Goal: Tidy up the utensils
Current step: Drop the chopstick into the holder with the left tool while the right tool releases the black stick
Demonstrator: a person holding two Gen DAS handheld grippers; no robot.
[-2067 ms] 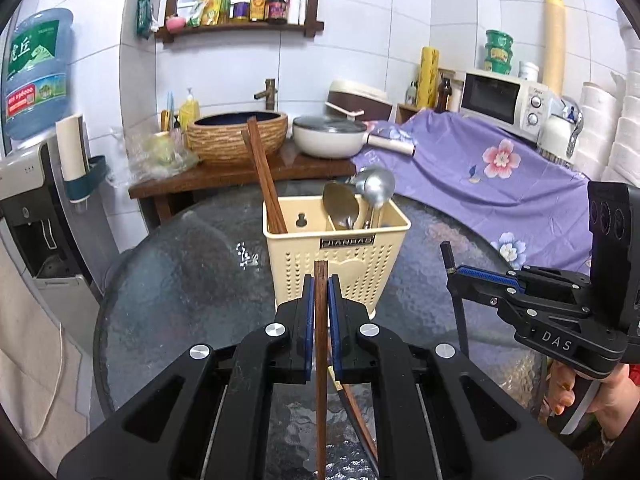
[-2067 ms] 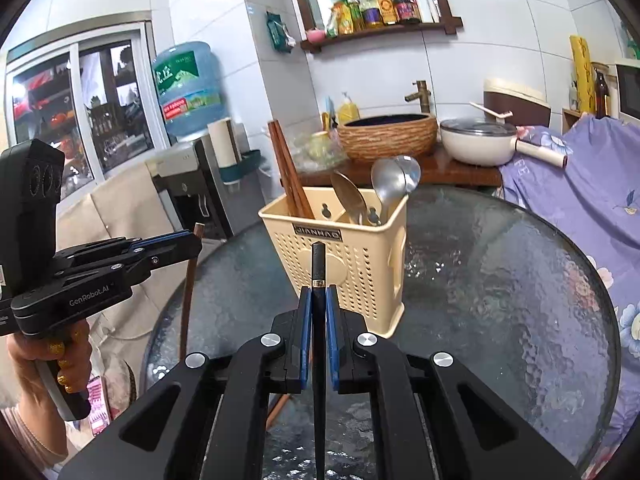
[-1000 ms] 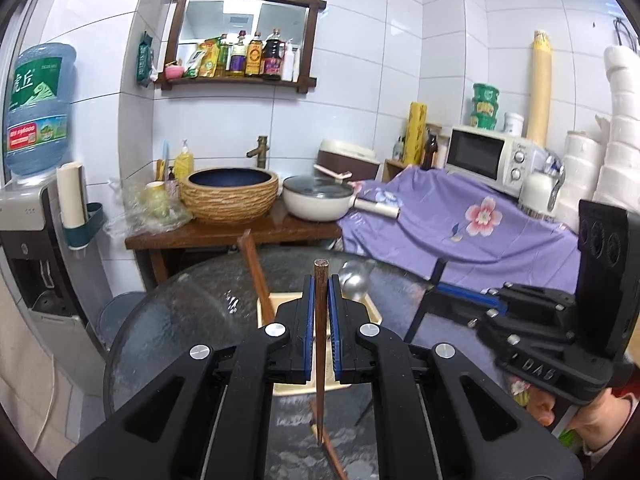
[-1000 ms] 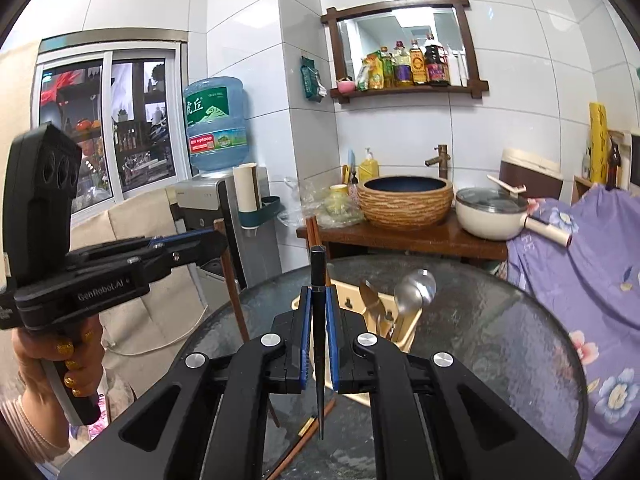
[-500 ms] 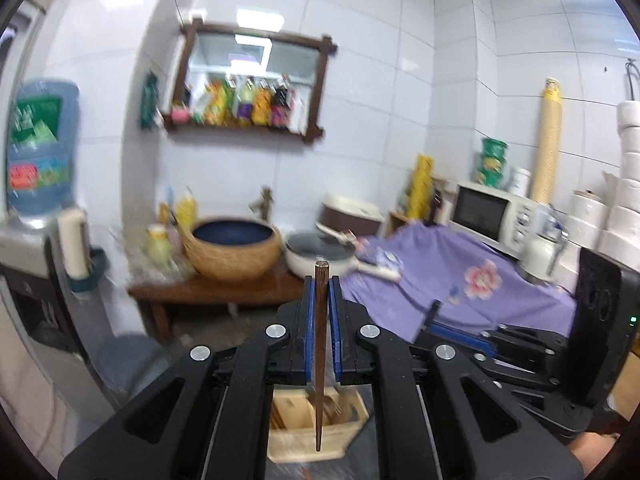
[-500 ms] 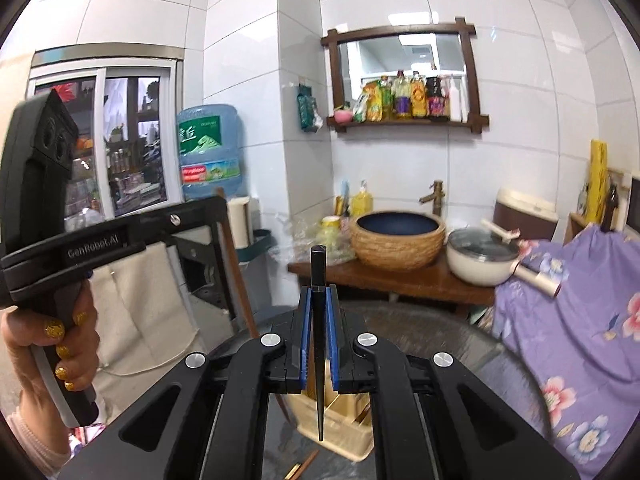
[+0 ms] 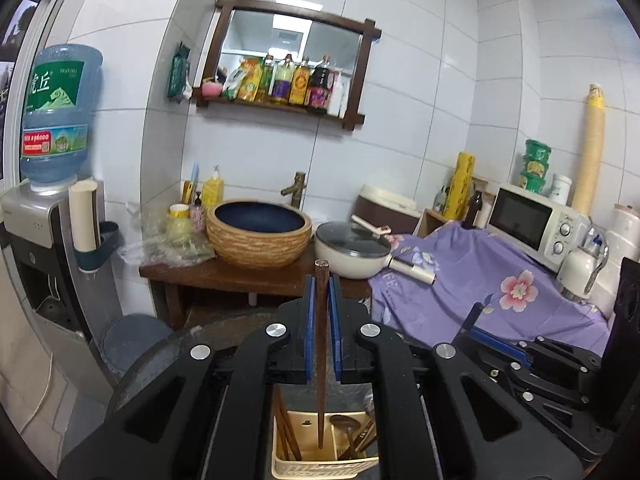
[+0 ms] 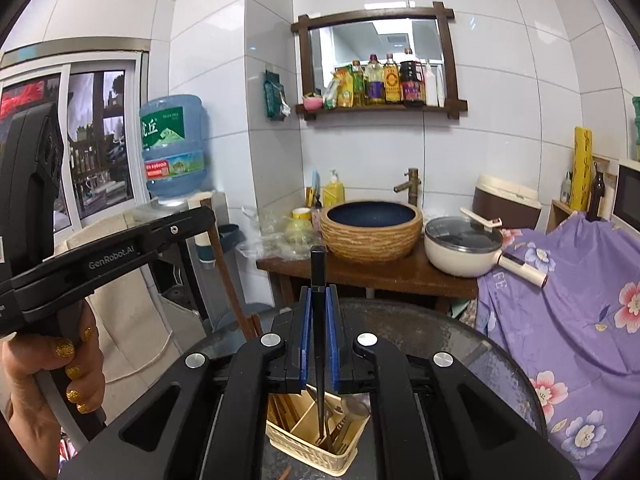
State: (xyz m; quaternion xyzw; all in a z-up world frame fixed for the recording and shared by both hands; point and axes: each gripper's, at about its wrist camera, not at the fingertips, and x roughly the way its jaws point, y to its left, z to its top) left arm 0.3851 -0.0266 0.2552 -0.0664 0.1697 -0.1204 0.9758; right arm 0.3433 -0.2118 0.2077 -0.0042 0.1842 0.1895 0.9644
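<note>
My left gripper (image 7: pixel 320 292) is shut on a brown wooden chopstick (image 7: pixel 321 360) that hangs upright, tip down, above the cream utensil basket (image 7: pixel 320 464). My right gripper (image 8: pixel 319 300) is shut on a black chopstick (image 8: pixel 319 344), also upright, its tip over the basket (image 8: pixel 316 448). The basket stands on the round glass table (image 8: pixel 492 364) and holds brown chopsticks in its left compartment and spoons in the right. Each gripper shows at the side of the other's view, the right one (image 7: pixel 532 364) and the left one (image 8: pixel 116 256).
Behind the table a wooden counter (image 7: pixel 224 276) carries a woven basin (image 7: pixel 258 232) and a lidded white pan (image 7: pixel 352 256). A purple floral cloth (image 7: pixel 480 280) and microwave (image 7: pixel 532 228) are at the right, a water dispenser (image 7: pixel 48 208) at the left.
Both grippers have risen high above the table with their chopsticks; the basket has dropped to the bottom of both views, now seen from above.
</note>
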